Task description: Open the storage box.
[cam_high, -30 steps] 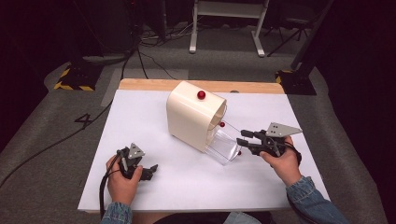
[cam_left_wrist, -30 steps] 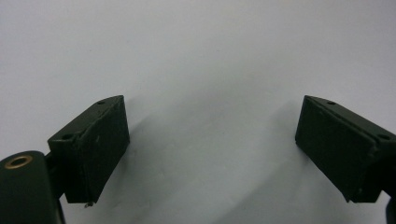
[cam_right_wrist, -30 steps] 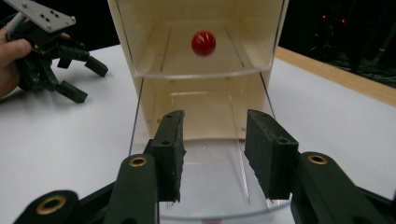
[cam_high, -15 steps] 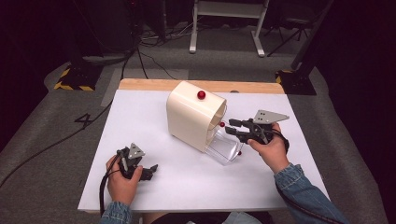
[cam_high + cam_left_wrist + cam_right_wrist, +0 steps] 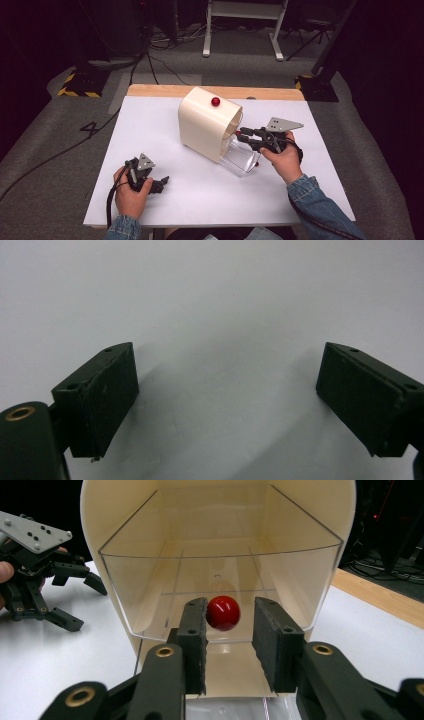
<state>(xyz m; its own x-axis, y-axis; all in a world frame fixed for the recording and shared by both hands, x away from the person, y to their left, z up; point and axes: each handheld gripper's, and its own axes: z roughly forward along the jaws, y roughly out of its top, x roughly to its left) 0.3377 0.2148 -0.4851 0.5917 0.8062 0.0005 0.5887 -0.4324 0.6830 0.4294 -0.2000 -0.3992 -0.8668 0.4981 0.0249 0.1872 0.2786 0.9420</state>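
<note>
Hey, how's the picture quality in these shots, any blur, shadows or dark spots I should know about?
High view: the white table is evenly lit, the room behind nearly black. Left gripper view: soft and blurred, with grey shadows under the open left gripper. Right gripper view: the red knob is fairly sharp between the right gripper jaws, the clear drawer slightly hazy.

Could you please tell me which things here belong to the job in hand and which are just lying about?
In the job:
- right tool
- red knob
- clear drawer
- cream cabinet

Lying about:
- left tool, open, resting on the white table
- floor cables
</note>
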